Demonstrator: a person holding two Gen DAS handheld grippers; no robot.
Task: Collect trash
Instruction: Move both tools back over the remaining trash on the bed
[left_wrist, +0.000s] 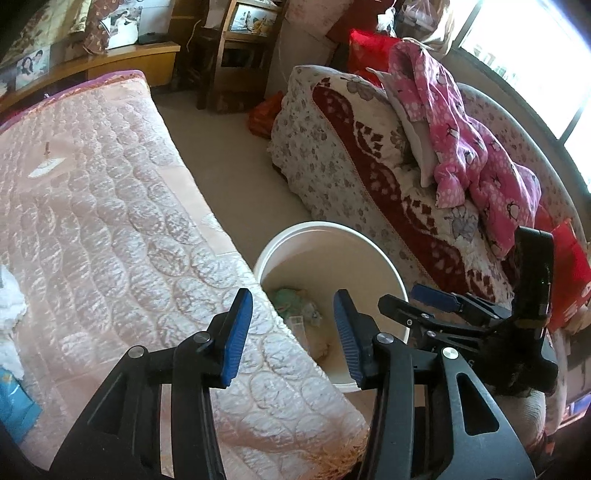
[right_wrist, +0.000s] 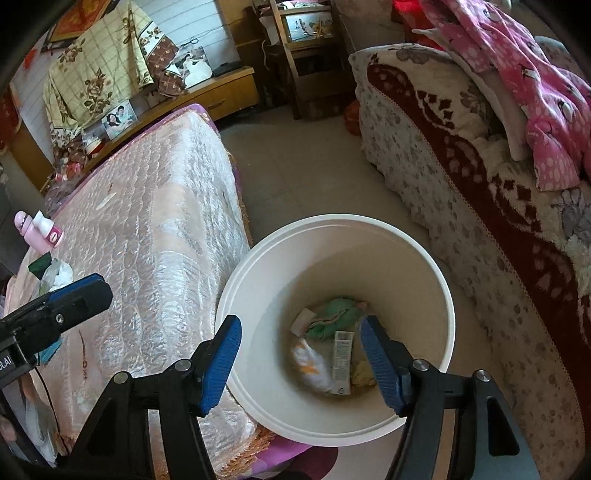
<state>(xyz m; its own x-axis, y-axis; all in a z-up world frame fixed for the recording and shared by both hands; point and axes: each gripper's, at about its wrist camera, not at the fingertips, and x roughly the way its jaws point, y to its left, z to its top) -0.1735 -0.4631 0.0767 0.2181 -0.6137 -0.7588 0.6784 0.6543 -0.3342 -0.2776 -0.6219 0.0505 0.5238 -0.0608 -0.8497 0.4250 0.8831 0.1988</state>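
Here, a white bin (right_wrist: 258, 280) stands on the floor (right_wrist: 306, 177) between a table under a pink quilted cover (right_wrist: 155, 229) and a sofa (right_wrist: 480, 206) draped in a floral and dark red blanket. At the bottom of the bin lies trash: a green crumpled cloth (right_wrist: 334, 314), a white wrapper (right_wrist: 314, 363), a long pale box (right_wrist: 341, 360) and a small yellow scrap (right_wrist: 364, 373).

The right gripper (right_wrist: 301, 363) hangs directly above the bin's mouth, its blue-padded jaws spread wide with nothing between them. The left gripper (left_wrist: 293, 334) sits just beside it, over the cover's edge and the bin's near rim, jaws also apart and empty. Each gripper shows at the edge of the other's view.

At the far left end of the cover lie a pink bottle (right_wrist: 40, 230) and a clump of clear wrapping with a dark green piece (right_wrist: 53, 273). A pink spotted garment (left_wrist: 469, 140) lies heaped on the sofa. A wooden stand (right_wrist: 299, 55) is at the back of the room.
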